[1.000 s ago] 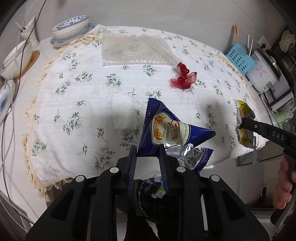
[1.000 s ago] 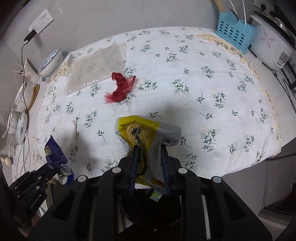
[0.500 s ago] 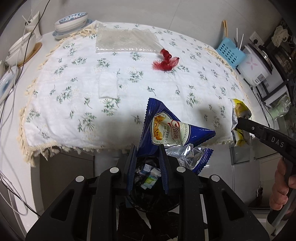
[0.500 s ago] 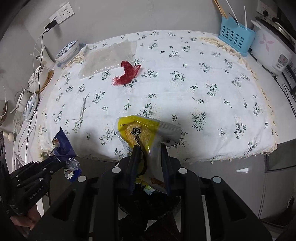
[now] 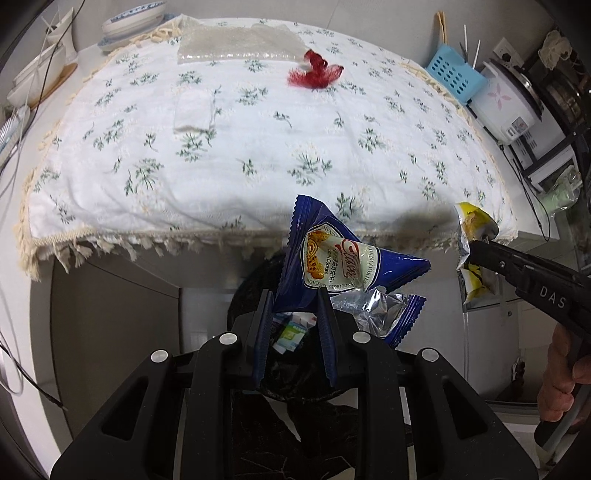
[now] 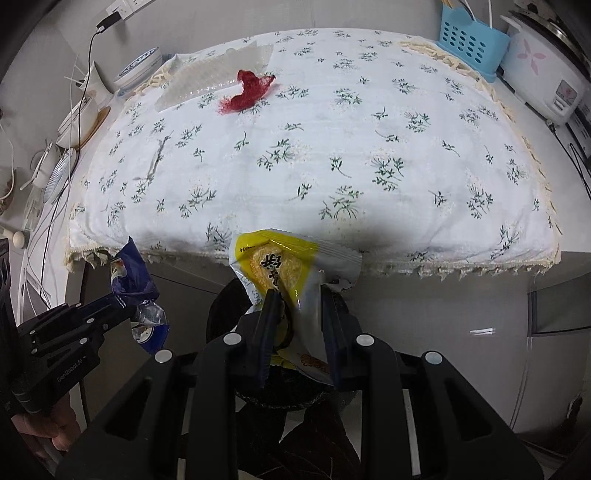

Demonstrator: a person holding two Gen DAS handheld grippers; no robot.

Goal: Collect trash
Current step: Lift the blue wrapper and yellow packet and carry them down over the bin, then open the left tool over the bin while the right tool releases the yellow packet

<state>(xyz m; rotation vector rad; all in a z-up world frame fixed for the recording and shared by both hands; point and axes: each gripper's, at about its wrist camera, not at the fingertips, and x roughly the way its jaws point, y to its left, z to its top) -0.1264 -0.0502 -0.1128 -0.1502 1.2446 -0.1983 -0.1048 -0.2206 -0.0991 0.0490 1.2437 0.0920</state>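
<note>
My left tool (image 5: 295, 291) is clamped on the blue cookie wrapper (image 5: 343, 262), low centre of frame, above the black bin (image 5: 251, 291). My right tool (image 6: 297, 293) pinches the yellow snack wrapper (image 6: 280, 266). Red mesh scrap (image 5: 314, 72) lies on the desk (image 5: 258, 147), upper centre.

- White floral tablecloth (image 5: 258, 147) with a fringed hem covers the table
- Blue perforated basket (image 5: 455, 78) at its far right corner, sticks standing in it
- White rice cooker (image 5: 506, 107) with a pink flower just beside the basket
- Blue-patterned bowls (image 5: 129, 18) stacked at the far left
- Wall socket (image 6: 131, 5), black plug (image 6: 105, 24) and cable
</note>
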